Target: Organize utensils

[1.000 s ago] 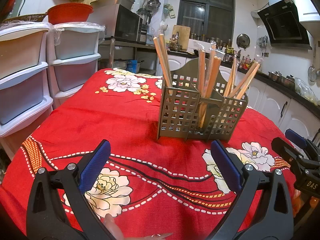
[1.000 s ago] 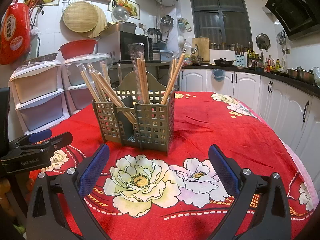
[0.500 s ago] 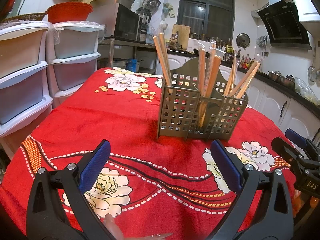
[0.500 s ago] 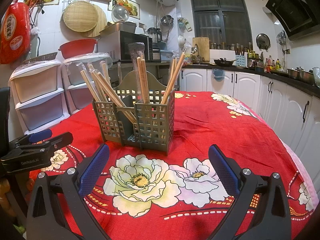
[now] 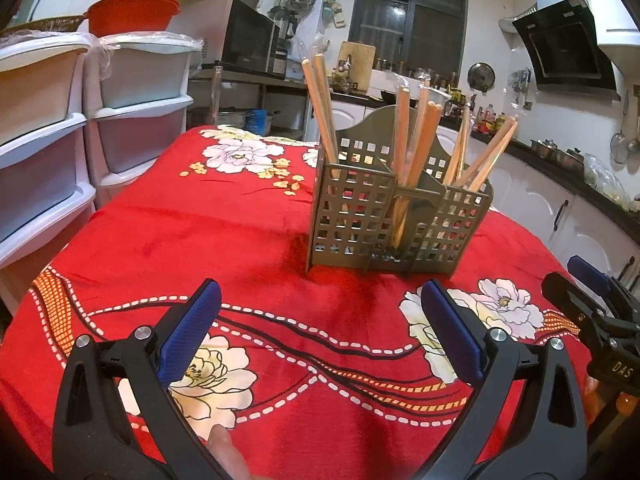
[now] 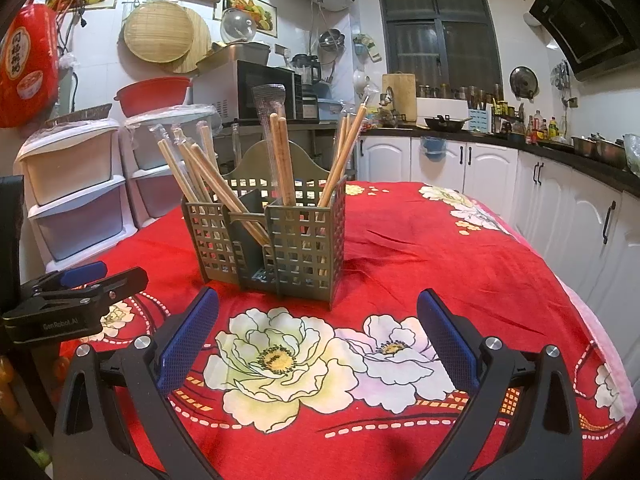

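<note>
You get warm indoor light from above; the window (image 6: 440,26) is black. Both views are bright and sharp at the centre. The red tablecloth (image 5: 248,236) is strongly saturated, with a soft shadow at the near foot of the holder (image 5: 394,216). Fisheye bending curves the far cabinets (image 6: 560,200), and the corners go dark.

Utensil caddy (image 5: 394,216): grey-green perforated plastic, several compartments, arched solid back panel, standing upright on the red floral-clothed counter (image 5: 192,240). Chopsticks (image 5: 416,144): light wooden pairs, some in clear sleeves, standing tips-down in separate compartments, leaning outward at differing angles, tops projecting well above the rim.
</note>
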### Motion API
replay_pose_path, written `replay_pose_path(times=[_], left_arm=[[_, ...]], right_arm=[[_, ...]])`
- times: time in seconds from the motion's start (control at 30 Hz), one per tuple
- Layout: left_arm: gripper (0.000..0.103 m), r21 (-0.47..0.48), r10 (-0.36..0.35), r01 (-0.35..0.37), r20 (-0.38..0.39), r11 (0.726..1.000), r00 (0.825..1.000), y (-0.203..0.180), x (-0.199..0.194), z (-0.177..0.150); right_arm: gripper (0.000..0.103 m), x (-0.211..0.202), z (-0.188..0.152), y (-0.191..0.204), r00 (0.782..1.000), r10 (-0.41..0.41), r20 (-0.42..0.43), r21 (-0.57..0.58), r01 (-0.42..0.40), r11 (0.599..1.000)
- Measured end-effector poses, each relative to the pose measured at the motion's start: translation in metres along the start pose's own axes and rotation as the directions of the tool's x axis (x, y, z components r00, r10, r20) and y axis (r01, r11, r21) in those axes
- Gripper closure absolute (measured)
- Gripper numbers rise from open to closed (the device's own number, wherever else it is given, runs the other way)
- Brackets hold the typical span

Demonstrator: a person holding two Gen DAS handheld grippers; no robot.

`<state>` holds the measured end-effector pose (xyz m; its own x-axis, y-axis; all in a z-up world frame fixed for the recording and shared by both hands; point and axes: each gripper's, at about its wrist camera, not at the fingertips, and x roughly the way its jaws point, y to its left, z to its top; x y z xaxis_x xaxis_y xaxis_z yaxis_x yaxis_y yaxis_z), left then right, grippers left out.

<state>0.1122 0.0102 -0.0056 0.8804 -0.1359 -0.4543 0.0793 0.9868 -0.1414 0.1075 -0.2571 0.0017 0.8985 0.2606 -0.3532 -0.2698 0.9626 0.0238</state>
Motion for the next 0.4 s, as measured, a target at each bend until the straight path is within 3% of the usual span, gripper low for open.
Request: replay_pose_path(times=[0.17,0.27,0.4], left_arm=[[0.011,-0.02,0.005,-0.005,0.001,1.0,1.0,0.003,-0.002,0.001],[0.011,-0.051,0.006,-0.008,-0.037,0.999,0.999,0.014,-0.001,0.009],[0.011,-0.039,0.125,-0.129,-0.092,0.991,0.988,0.044,0.005,0.03]], right_arm=[[0.007,-0.002,0.0,-0.002,1.0,-0.006,-0.005,0.009,0.006,1.0],[0.007,-0.001,0.004,-0.008,1.0,-0.009,-0.019,0.018,0.009,1.0],[0.007,0.014,0.021,-0.042,0.989,-0.105,-0.105,0.041,0.11,0.993]])
